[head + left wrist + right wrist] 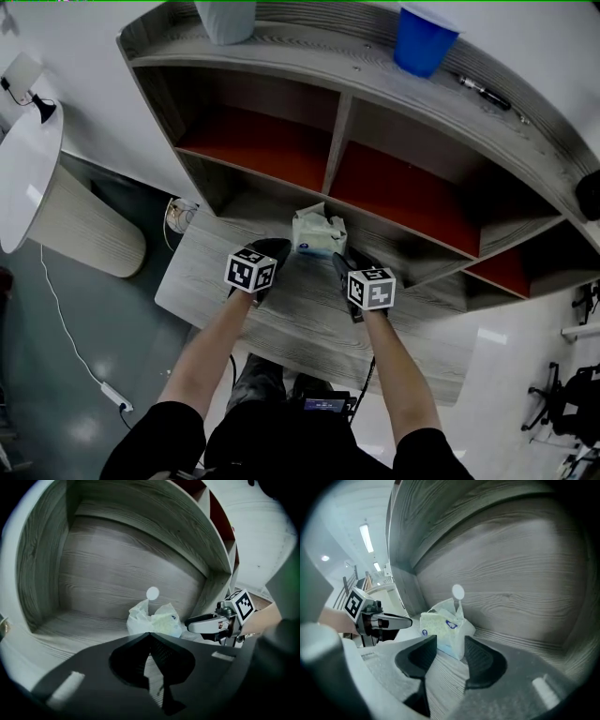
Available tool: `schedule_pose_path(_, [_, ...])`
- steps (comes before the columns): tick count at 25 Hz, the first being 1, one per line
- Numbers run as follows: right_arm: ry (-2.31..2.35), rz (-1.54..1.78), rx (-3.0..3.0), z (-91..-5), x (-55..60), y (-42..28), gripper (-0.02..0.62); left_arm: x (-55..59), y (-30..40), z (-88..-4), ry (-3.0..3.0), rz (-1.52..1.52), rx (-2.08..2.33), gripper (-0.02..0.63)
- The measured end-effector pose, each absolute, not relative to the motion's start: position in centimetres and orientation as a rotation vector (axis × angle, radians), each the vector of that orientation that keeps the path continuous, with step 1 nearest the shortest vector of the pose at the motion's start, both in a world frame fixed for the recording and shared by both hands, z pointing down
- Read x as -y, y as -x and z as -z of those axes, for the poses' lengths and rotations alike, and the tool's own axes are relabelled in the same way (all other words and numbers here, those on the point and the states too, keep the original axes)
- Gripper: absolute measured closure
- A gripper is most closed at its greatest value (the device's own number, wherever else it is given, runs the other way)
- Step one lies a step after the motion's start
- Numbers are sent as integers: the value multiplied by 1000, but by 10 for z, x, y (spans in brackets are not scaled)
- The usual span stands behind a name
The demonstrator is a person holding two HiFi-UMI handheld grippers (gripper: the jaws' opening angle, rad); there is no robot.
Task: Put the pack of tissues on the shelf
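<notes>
One move seems left: the pack of tissues [319,234] stands on the shelf [234,281], frame centre, so the right gripper [450,641], jaws spread, should back straight out; left gripper [150,634] pressed together, empty.

The head view looks steeply down from above the person onto the shelf [309,47], taking in the whole unit from some way off, with the left gripper [272,251] and right gripper [343,267] low in the middle.

The left gripper view sits low and close, looking along its own fingers [136,653] into the bottom compartment toward the back panel [117,569], with the right gripper [194,622] at its right edge.

The right gripper view faces the same panel [525,583] from the other side, equally near, with the left gripper [404,621] at its left.

All three views share the pack of tissues [319,234].
</notes>
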State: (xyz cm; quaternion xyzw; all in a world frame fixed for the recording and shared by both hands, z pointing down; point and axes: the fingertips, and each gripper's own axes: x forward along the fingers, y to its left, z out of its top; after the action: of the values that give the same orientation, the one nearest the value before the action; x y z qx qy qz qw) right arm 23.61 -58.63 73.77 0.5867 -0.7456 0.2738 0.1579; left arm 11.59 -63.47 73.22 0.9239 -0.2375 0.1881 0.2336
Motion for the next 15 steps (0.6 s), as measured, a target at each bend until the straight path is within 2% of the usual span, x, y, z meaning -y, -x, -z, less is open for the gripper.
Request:
schedule_pose_path(5, [-1689,-761,2162,-707,567,-237,443,613,-106,-701,-2562,-432,600,607])
schedule_pose_path(11, [-1734,-741,2242,-659,542,-236,587,585,-98,-654,-2613,-347,585,607])
schedule_pose_path(15, [-1754,-753,2308,-626,523,-231,591,563,-95,-624,-2655,-314,582,606])
